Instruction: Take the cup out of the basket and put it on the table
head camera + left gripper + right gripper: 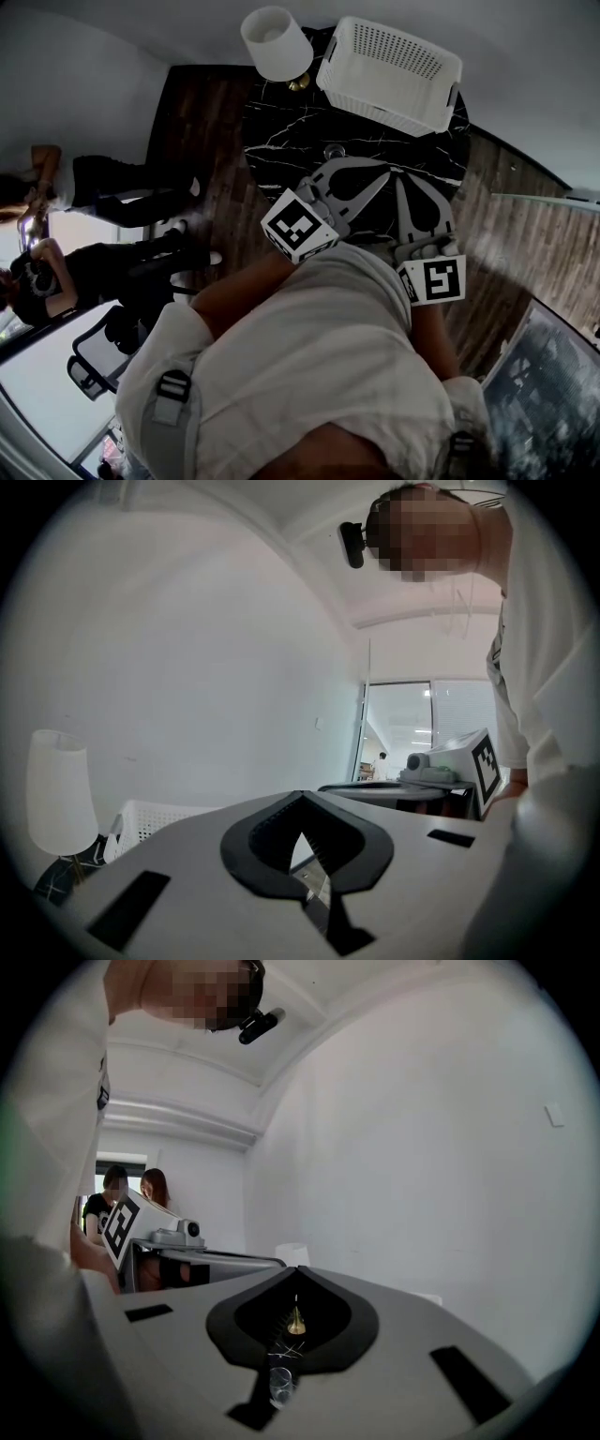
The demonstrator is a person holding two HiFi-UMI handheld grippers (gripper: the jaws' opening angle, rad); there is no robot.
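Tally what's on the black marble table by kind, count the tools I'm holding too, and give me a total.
Lamp: 1
Basket: 1
Glass cup: 1
Tools: 2, the left tool and the right tool, both shut and empty
Total: 5

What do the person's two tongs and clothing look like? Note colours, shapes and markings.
The left tongs and right tongs are light grey, with broad flat jaws around a black-lined teardrop opening. Each carries a white cube with black square markers. The person wears a white short-sleeved shirt and grey straps with buckles.
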